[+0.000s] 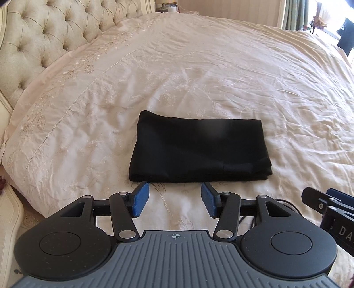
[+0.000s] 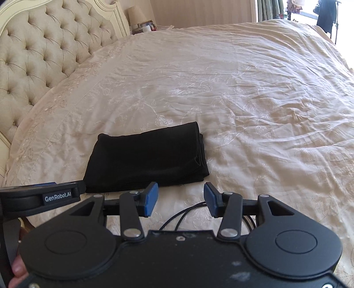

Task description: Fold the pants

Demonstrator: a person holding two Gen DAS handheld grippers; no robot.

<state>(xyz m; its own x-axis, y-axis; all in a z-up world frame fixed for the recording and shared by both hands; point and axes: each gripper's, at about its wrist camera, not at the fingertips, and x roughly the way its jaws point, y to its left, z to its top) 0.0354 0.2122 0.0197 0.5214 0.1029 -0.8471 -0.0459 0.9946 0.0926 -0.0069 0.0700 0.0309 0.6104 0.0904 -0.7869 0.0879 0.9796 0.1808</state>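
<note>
Nearest, the left gripper hangs above the cream bedspread with its blue pads spread apart and nothing between them; the right gripper beside it likewise has parted, empty jaws, and a thin black cable loops on the cover below it. Just beyond both sets of fingertips, clear of them, the black pants lie folded into a flat rectangle on the bedspread, layered edges showing at their right end. Farther off on the left stands the tufted headboard, and beyond the bed a lamp and curtains.
</note>
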